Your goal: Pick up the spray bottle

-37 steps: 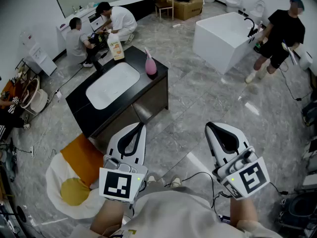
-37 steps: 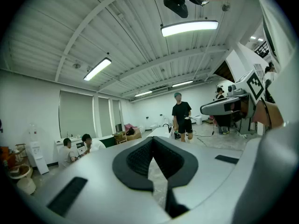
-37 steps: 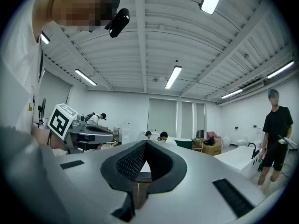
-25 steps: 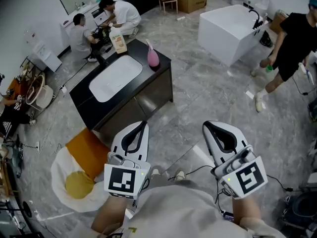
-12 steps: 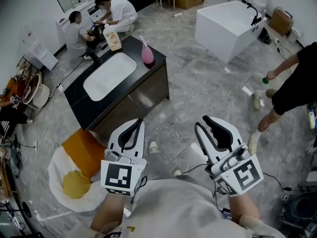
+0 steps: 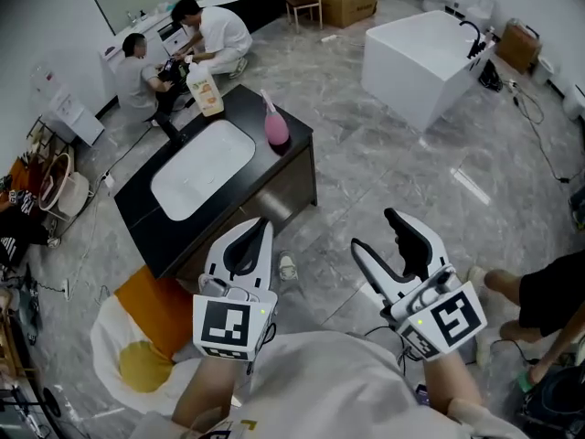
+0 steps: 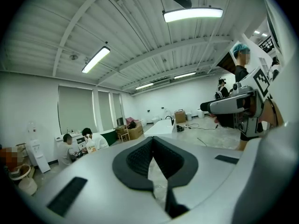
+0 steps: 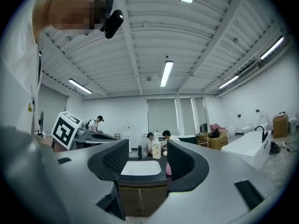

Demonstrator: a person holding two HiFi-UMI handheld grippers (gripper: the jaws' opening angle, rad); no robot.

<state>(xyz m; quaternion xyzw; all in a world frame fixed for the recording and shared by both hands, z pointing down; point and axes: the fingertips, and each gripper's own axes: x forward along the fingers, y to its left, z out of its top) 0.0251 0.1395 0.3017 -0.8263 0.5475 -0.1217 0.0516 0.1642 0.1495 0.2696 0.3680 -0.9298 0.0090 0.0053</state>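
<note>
The pink spray bottle (image 6: 277, 128) stands upright on the right end of a black vanity counter (image 6: 291, 153), beside its white sink (image 6: 201, 169). A white bottle with an orange label (image 6: 208, 92) stands at the counter's far end. Both grippers are held over the floor, well short of the counter. My left gripper (image 6: 258, 226) is shut with nothing in it, its pads meeting in the left gripper view (image 7: 152, 142). My right gripper (image 6: 376, 230) is opening, with nothing between its fingers. In the right gripper view (image 8: 145, 156) the spray bottle (image 8: 168, 169) shows far off between the jaws.
A white bathtub (image 6: 420, 53) stands at the back right. Two people (image 6: 215, 30) crouch behind the vanity. An orange, white and yellow cloth (image 6: 146, 337) lies on the floor at the lower left. A person's leg (image 6: 539, 300) is at the lower right. Cardboard boxes (image 6: 343, 3) sit far back.
The right gripper's jaws have gone from shut to wide apart. Both grippers shifted a little with the view. The person in black walked from the upper right to the lower right edge.
</note>
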